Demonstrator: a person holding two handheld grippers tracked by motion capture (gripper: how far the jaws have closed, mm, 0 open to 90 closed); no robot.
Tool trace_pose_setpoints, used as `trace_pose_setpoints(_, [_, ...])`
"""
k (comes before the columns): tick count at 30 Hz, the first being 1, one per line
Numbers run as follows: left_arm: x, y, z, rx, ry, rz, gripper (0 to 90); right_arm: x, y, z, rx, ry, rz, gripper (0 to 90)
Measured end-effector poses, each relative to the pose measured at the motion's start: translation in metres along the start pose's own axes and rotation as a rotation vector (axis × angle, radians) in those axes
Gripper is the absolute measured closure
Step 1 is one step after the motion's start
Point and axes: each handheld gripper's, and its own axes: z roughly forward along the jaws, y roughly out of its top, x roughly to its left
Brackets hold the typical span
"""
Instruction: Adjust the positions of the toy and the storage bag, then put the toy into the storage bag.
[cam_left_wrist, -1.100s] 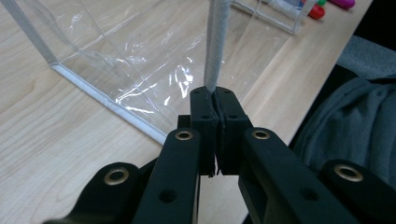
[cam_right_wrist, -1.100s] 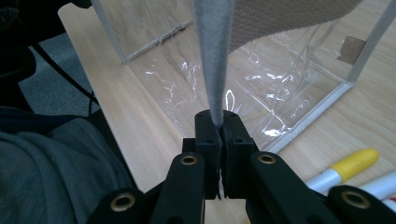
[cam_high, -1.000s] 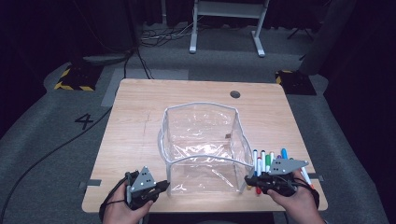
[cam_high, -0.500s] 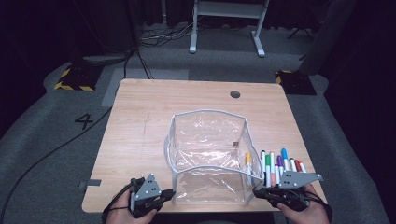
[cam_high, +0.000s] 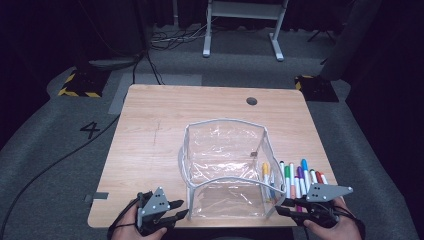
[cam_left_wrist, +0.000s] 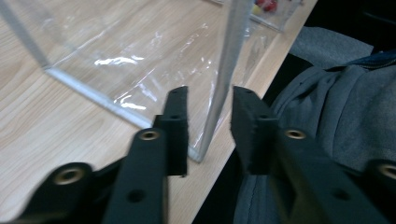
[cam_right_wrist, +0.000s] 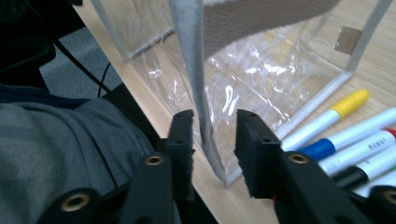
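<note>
step: letting go of clear pouch near corners | left gripper, right gripper: just opening, apart astride edge seams | next: back off, reach markers at 3 o'clock

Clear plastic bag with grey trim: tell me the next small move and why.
Probably draw both tongs back off the clear plastic bag with grey trim. The left tongs and right tongs have just been opening; each straddles a near corner edge without pressing it. The bag stands upright beside the row of coloured markers, so reaching for those likely follows.
</note>
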Motion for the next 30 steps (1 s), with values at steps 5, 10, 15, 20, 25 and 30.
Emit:
trace_pose_setpoints(5, [0.011, -0.004, -0.010, 0.001, 0.041, -0.027, 58.7, -0.011, -0.002, -0.019, -0.006, -0.053, 0.018, 59.6])
trace_pose_setpoints(10, [0.029, -0.003, -0.009, 0.012, 0.089, -0.040, 52.6, -0.028, -0.005, -0.037, -0.026, -0.127, 0.061, 56.3])
trace_pose_setpoints(15, [0.058, 0.000, 0.005, 0.019, 0.201, -0.064, 43.0, -0.054, -0.010, -0.049, -0.047, -0.217, 0.103, 53.6])
trace_pose_setpoints(20, [0.088, -0.002, 0.019, 0.010, 0.256, -0.100, 37.6, -0.085, -0.025, -0.056, -0.034, -0.308, 0.165, 53.9])
trace_pose_setpoints(25, [0.109, -0.015, 0.035, -0.007, 0.287, -0.153, 35.9, -0.111, -0.043, -0.061, -0.010, -0.378, 0.224, 54.0])
trace_pose_setpoints(30, [0.121, -0.026, 0.048, 0.033, 0.303, -0.168, 35.8, -0.128, -0.066, -0.068, 0.056, -0.459, 0.296, 57.4])
